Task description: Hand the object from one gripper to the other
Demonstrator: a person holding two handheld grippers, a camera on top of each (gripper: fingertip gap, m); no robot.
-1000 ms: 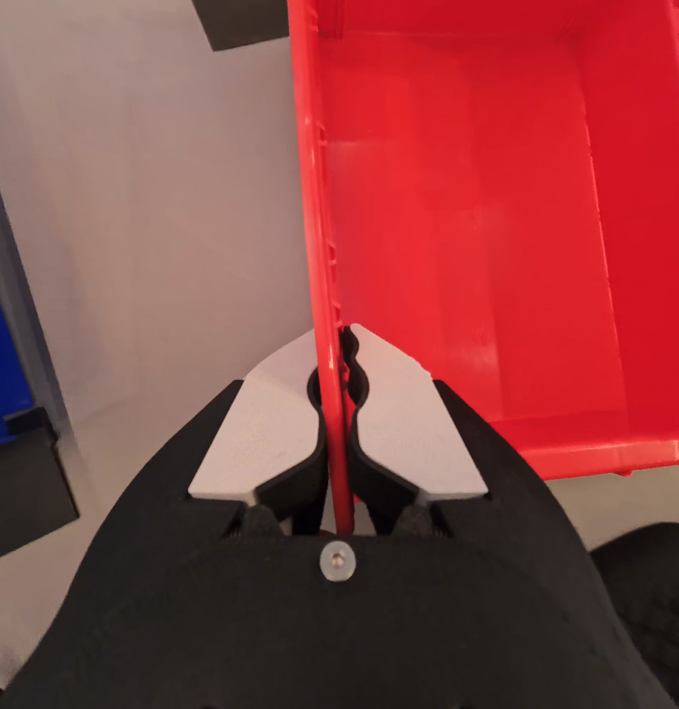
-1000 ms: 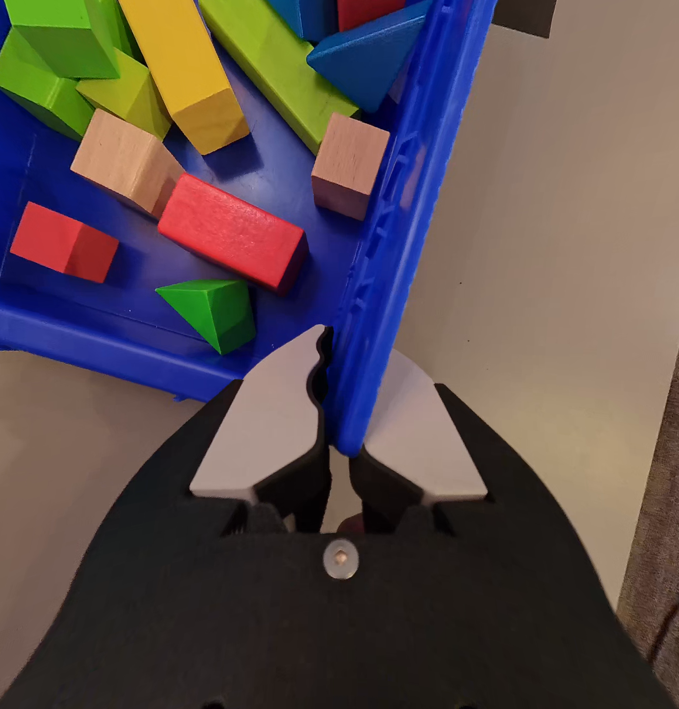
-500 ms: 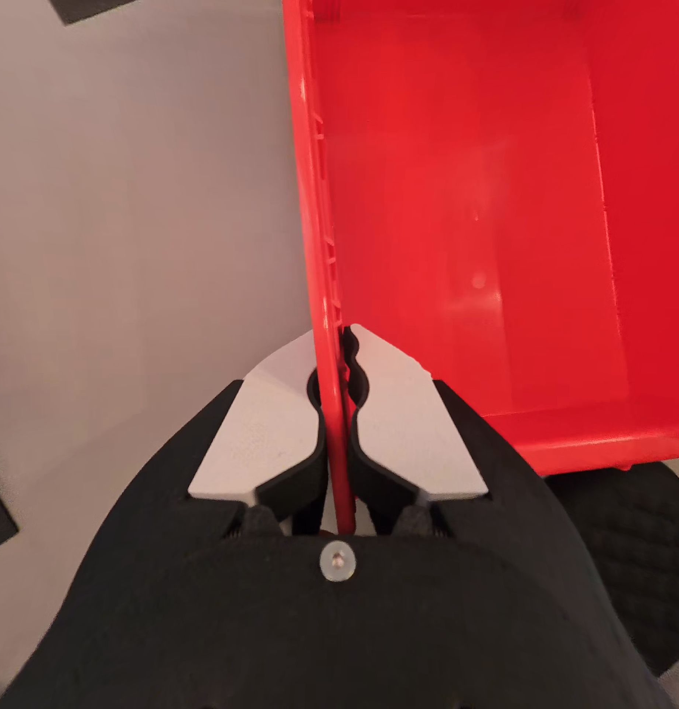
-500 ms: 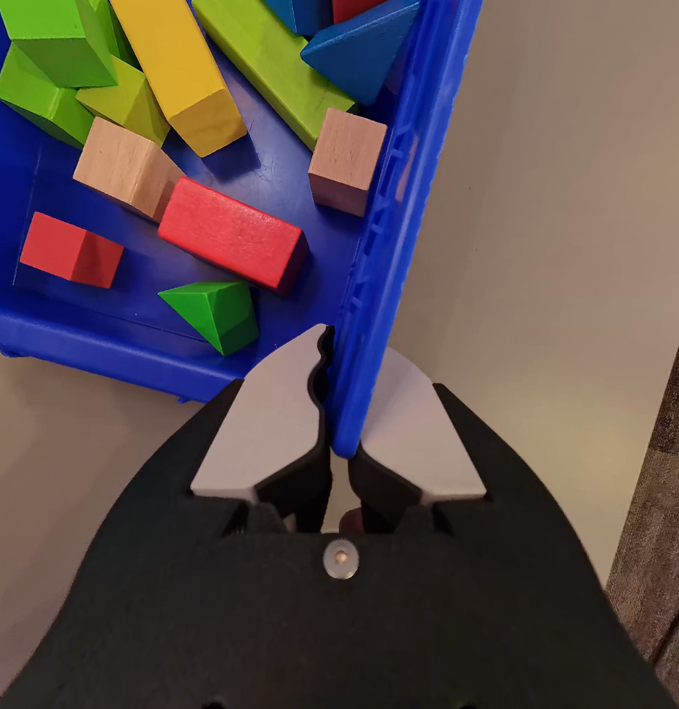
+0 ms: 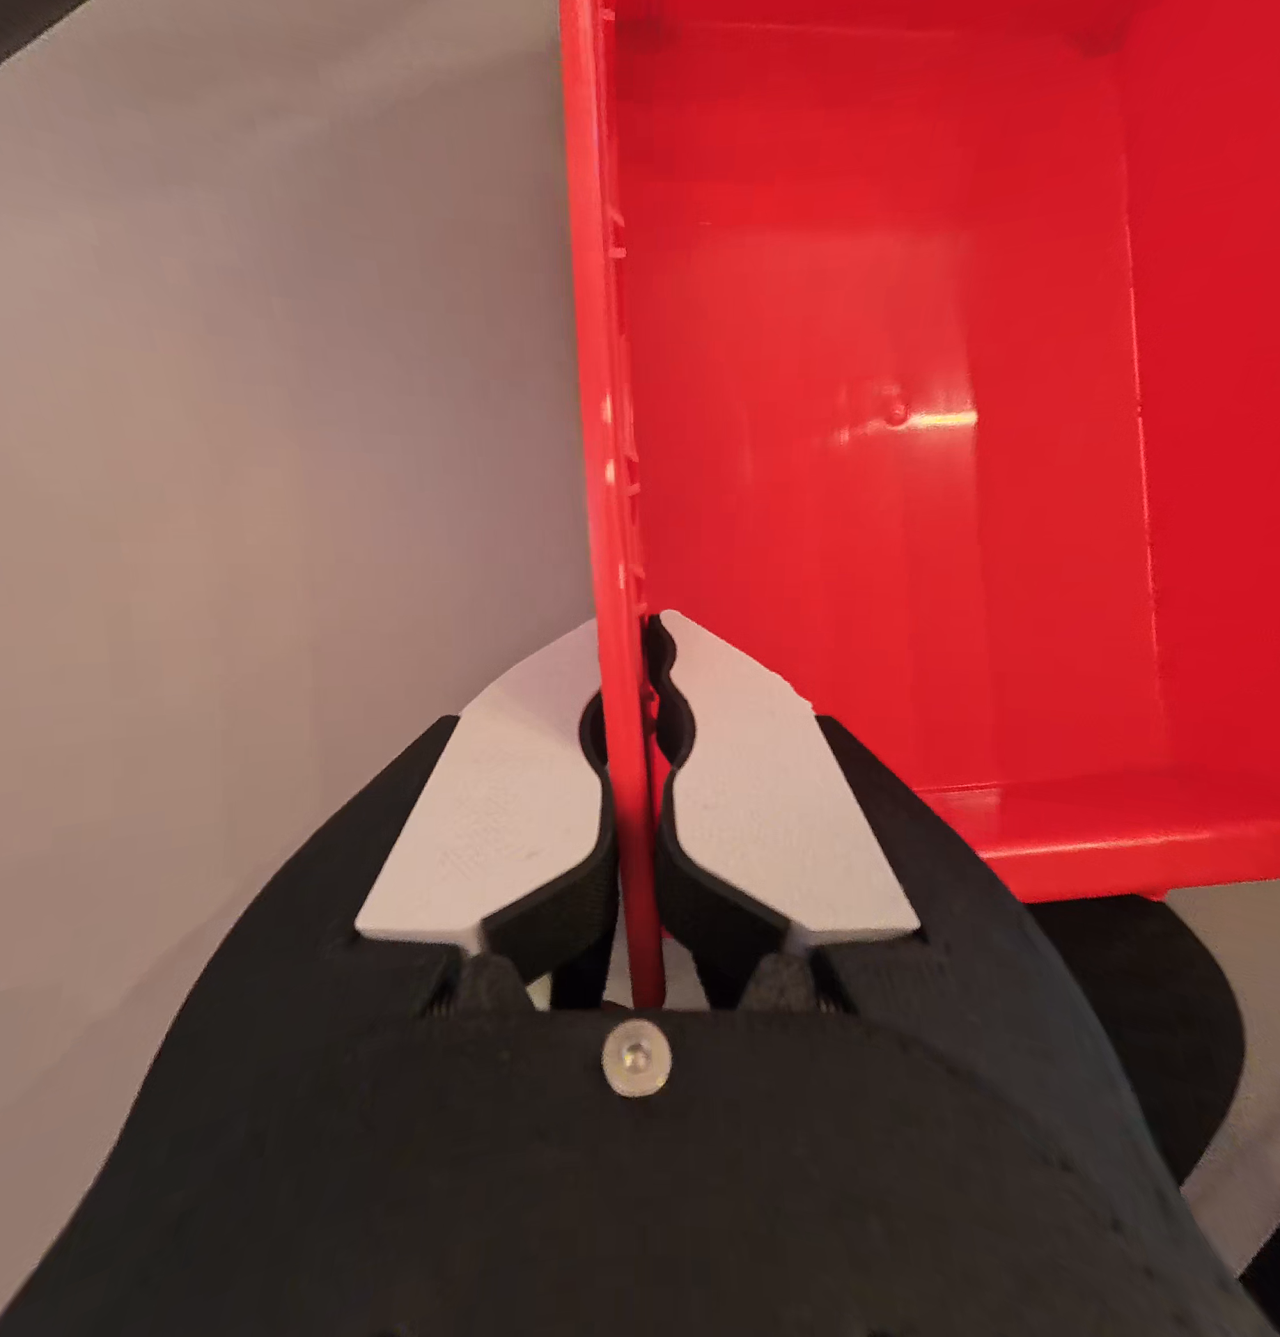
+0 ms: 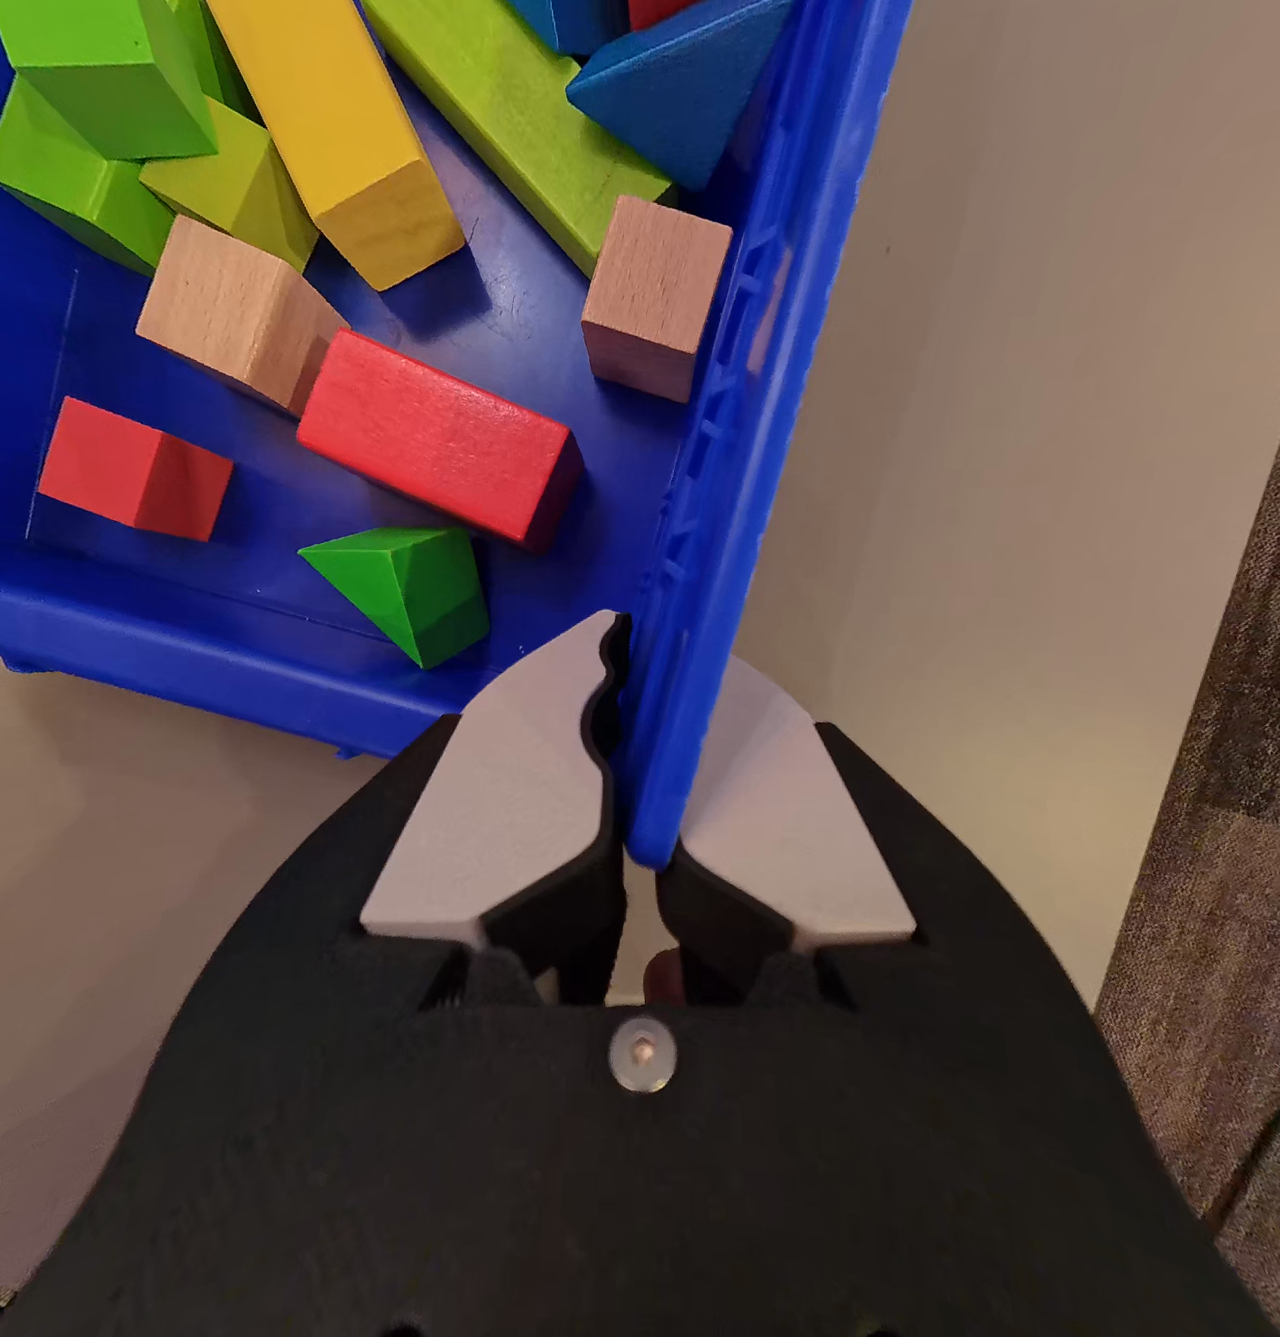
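Red plastic bin, empty, was clamped by its side wall in the left gripper, while the right gripper pinched the rim of the blue plastic bin of coloured wooden blocks, presumably positioning both above the pale surface before any handover.

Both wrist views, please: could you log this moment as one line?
left gripper: shut on red bin wall | right gripper: shut on blue bin wall | blocks in blue bin | handover: not begun

A red bin has nothing inside, and fingers pinch its side wall. A blue bin, pinched by its right wall, holds wooden blocks in red, green, yellow, blue and plain wood.
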